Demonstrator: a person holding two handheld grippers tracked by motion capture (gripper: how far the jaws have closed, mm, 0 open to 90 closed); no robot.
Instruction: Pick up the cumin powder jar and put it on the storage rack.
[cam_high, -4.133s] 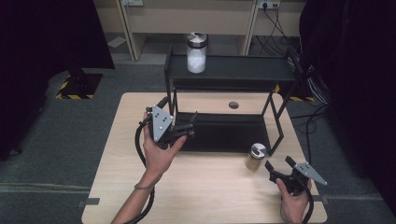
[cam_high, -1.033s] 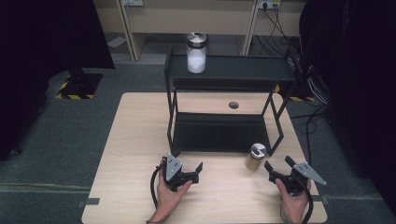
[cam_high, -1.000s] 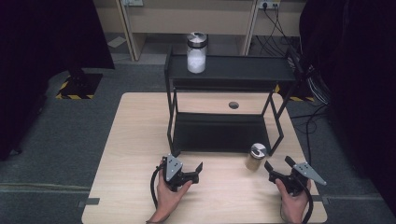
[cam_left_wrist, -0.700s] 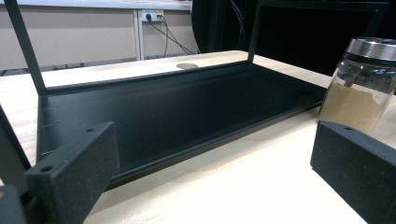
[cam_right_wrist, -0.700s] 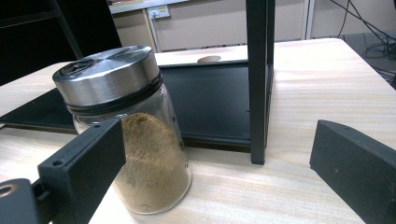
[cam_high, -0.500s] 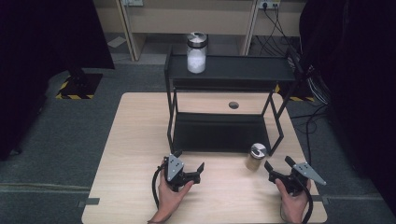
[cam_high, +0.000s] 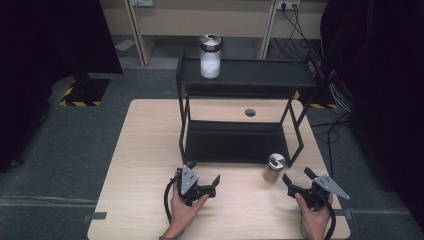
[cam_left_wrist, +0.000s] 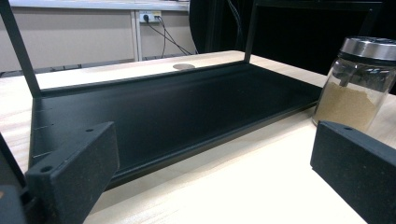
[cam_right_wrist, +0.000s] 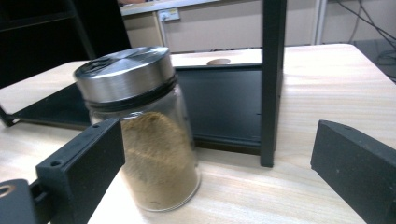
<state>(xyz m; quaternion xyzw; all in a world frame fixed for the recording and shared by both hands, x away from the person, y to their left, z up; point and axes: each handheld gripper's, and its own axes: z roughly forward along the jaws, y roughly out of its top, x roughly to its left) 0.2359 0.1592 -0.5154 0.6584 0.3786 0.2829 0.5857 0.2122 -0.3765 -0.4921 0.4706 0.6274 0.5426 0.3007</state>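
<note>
Nearest the person, the left gripper and right gripper rest low over the pale wooden table, jaws spread and empty. Just ahead of the right gripper stands the glass jar of brown powder with a steel lid, beside the black metal two-tier rack. Farther off, a glass jar of white powder sits on the rack's top shelf.

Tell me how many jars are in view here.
2. The white-filled jar stands on the rack's top shelf, left of centre. The brown-filled jar stands on the table by the rack's front right leg. None seem hidden.
</note>
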